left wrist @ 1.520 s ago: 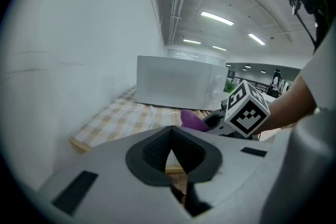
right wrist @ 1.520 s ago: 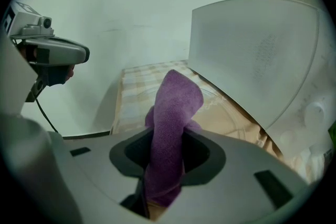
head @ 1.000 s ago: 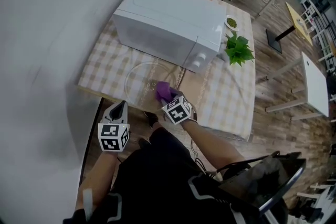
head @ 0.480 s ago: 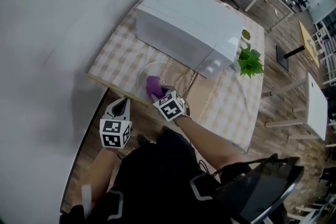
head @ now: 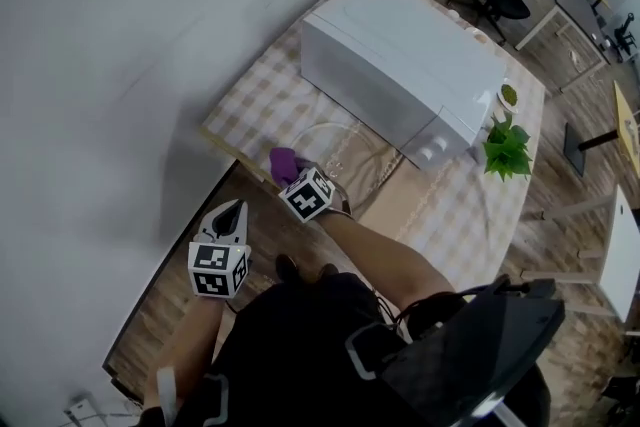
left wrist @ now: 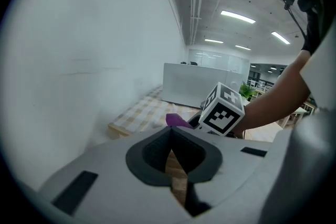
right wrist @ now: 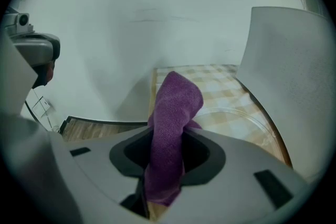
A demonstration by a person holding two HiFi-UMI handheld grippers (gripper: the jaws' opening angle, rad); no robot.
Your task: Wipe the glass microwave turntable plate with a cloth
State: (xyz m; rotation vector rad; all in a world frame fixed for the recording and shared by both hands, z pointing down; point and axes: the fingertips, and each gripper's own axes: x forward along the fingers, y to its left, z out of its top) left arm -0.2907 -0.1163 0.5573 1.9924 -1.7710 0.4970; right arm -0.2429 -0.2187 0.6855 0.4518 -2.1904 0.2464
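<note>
The clear glass turntable plate (head: 345,155) lies on the checked tablecloth in front of the microwave (head: 400,65); its rim also shows in the right gripper view (right wrist: 239,118). My right gripper (head: 291,175) is shut on a purple cloth (head: 284,161), held at the plate's near-left rim by the table edge. The cloth (right wrist: 170,118) sticks up between the jaws (right wrist: 168,136). My left gripper (head: 232,212) hangs off the table over the floor, shut with nothing in it (left wrist: 170,139). From there the cloth (left wrist: 176,120) shows beside the right gripper's marker cube.
The checked table (head: 255,110) stands against a white wall on the left. A green plant (head: 507,150) and a small dish (head: 509,95) sit right of the microwave. Wooden floor lies below the table's near edge.
My right gripper has carried the cloth leftward across the plate to its near-left rim. The left gripper has stayed low beside the table.
</note>
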